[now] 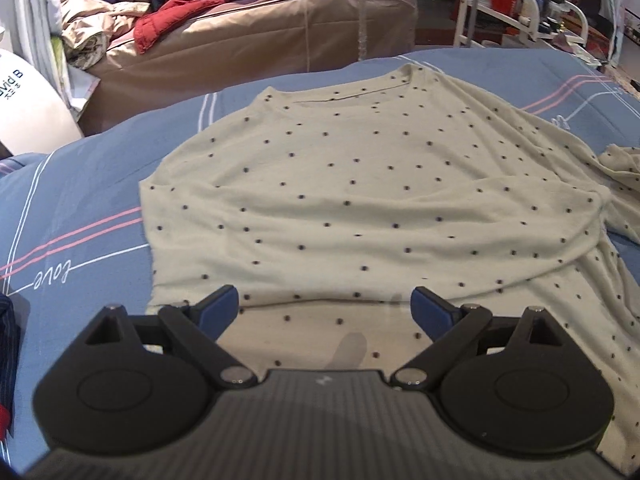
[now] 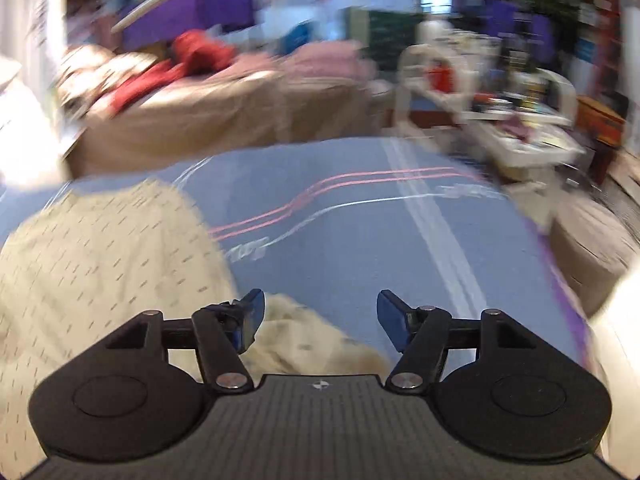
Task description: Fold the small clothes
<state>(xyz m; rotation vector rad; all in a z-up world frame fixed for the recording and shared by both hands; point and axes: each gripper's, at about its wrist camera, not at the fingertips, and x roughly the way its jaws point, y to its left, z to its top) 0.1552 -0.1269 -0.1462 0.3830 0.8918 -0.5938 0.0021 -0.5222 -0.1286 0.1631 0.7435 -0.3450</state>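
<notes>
left gripper [image 1: 325,307]: wide open, empty, above dotted shirt [image 1: 360,200] hem | right gripper [image 2: 320,312]: wide open, empty, bedsheet [image 2: 360,232] ahead | right view motion-blurred, shirt cut off at its left

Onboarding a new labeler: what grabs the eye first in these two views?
The cream dotted shirt, spread flat on the blue bedspread and filling the left view. The open left gripper hangs over its near hem, holding nothing. The right view is motion-blurred: the open right gripper sits over a bunched bit of the shirt, bare bedspread ahead.
</notes>
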